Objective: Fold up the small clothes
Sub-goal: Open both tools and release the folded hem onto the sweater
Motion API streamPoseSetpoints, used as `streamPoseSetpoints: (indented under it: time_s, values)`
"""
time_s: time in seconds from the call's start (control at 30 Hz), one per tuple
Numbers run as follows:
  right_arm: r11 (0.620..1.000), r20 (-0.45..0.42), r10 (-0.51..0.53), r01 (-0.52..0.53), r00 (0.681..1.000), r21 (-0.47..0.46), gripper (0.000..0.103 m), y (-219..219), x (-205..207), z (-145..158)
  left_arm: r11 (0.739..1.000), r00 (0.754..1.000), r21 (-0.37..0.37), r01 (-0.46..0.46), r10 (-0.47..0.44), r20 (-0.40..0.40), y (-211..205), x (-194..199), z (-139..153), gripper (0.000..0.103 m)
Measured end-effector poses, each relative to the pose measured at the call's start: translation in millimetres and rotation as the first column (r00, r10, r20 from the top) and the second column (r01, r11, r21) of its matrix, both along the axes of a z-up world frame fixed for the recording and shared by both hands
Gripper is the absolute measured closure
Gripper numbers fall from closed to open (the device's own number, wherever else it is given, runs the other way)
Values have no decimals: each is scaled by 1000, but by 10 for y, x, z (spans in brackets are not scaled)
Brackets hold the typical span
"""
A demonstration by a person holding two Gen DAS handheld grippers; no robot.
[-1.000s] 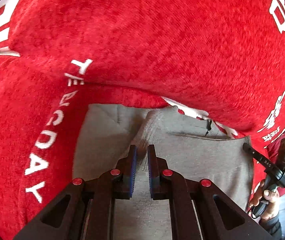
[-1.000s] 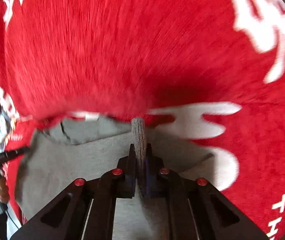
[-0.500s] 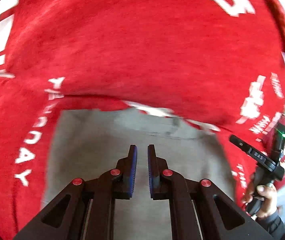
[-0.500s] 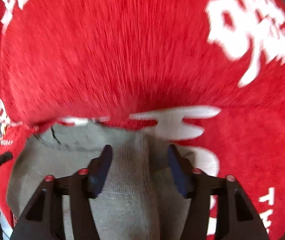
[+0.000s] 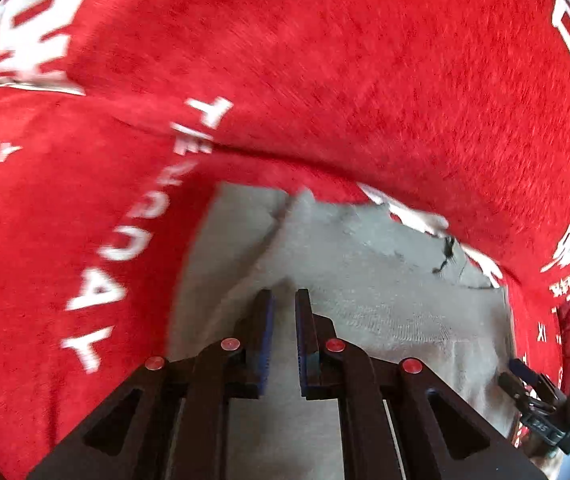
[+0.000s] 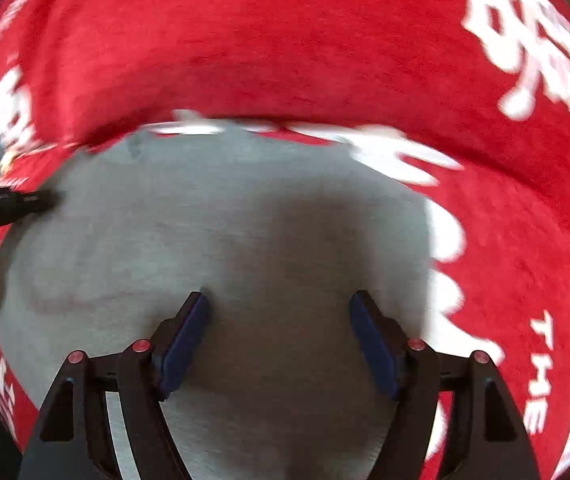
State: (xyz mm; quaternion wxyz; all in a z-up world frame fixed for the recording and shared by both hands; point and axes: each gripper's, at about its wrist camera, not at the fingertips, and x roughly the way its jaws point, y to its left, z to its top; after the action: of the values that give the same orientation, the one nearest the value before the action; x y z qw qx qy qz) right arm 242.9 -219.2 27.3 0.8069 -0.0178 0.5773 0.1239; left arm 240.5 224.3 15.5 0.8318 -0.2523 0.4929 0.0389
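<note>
right gripper (image 6: 279,334) low over grey garment (image 6: 213,216), jaws just opening wide, nothing between the pads now. left gripper (image 5: 283,334) nearly shut, narrow gap, gripping nothing, hovering above same garment (image 5: 365,304). garment flat on red cloth (image 5: 325,60) with white lettering, fold ridge ahead, red cloth rising beyond.

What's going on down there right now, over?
Left hand-held gripper shut, empty. Right hand-held gripper open, jaws just widened, nothing between them. Grey garment lying on red printed cloth. Nothing in the way.
</note>
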Motion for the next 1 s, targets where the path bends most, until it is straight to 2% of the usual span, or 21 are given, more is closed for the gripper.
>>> streamPoseSetpoints:
  time_s: [0.07, 0.2, 0.3, 0.37, 0.4, 0.5, 0.53, 0.63, 0.73, 0.77, 0.8, 0.87, 0.9, 0.93, 1.0]
  values:
    - [1000, 51, 3, -2, 999, -20, 27, 94, -110, 193, 1000, 1000, 4, 26, -26, 13, -95, -166, 52, 93]
    - [993, 94, 116, -118, 989, 25, 24, 562, -412, 414, 987, 987, 1, 161, -161, 9, -526, -484, -16, 93]
    - [972, 60, 234, -234, 970, -13, 24, 1015, -642, 186, 976, 979, 82, 199, -202, 23, -650, -665, -79, 93]
    - [964, 27, 261, -259, 965, -60, 23, 1060, -702, -49, 987, 987, 29, 160, -161, 25, -505, -739, -25, 93]
    - [967, 59, 253, -250, 966, -50, 23, 1008, -729, -21, 993, 993, -17, 114, -114, 35, -350, -809, 31, 93]
    - [982, 64, 189, -188, 980, -18, 22, 870, -717, 139, 994, 996, -108, 12, -3, 88, 120, -1013, 121, 93]
    - [985, 87, 169, -171, 982, 16, 21, 803, -697, 189, 991, 997, -137, -9, 18, 70, 204, -1061, 73, 93]
    - [992, 93, 124, -127, 988, 24, 21, 765, -543, 165, 968, 1000, -250, -30, 27, -15, 340, -947, -189, 93]
    - [992, 41, 123, -123, 992, 5, 21, 796, -435, -97, 963, 1000, -269, 0, -5, -19, 291, -848, -265, 93]
    - [992, 60, 125, -125, 990, 2, 18, 751, -474, -162, 961, 1000, -277, 15, -17, -5, 286, -816, -268, 71]
    - [992, 125, 128, -130, 984, 1, 16, 760, -509, -191, 944, 998, -328, 44, -31, 46, 301, -789, -270, 41]
    - [991, 175, 130, -132, 976, -5, 15, 705, -622, -179, 907, 995, -414, 81, -47, 92, 320, -770, -241, 10]
    - [992, 180, 128, -130, 975, -5, 15, 710, -627, -184, 911, 995, -408, 60, -20, 101, 334, -793, -194, 8]
    - [992, 179, 128, -130, 975, -4, 15, 703, -632, -172, 931, 992, -364, 30, 17, 126, 339, -842, -106, 5]
    - [991, 184, 129, -131, 975, 3, 14, 691, -640, -168, 961, 991, -278, 18, 19, 130, 316, -876, -8, 1]
